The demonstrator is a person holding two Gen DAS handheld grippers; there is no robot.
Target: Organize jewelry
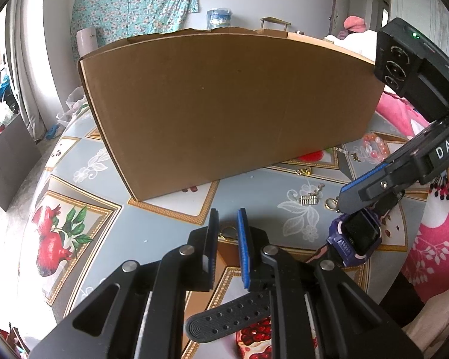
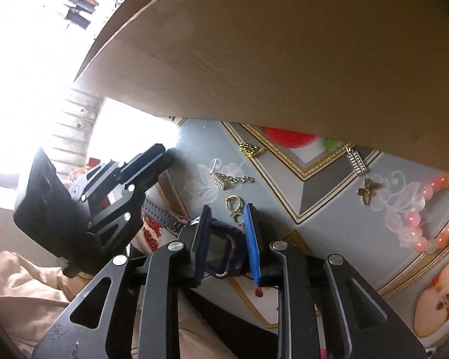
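Box (image 1: 224, 104) fills the upper frame, tablecloth (image 1: 74, 161) below it. My right claw (image 2: 226, 239) straddles the purple watch (image 2: 220, 249) at lower centre — jaws parted, pads look clear of the case, no grip yet. I'd centre the case before clenching. Left claw (image 1: 226, 246) — narrow gap, holding nothing.

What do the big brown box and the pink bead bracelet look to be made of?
Box: most likely cardboard, matte brown, with a ragged torn top edge. Bracelet: glossy, partly translucent pink and orange round beads, glass, stone or plastic; cannot tell which.
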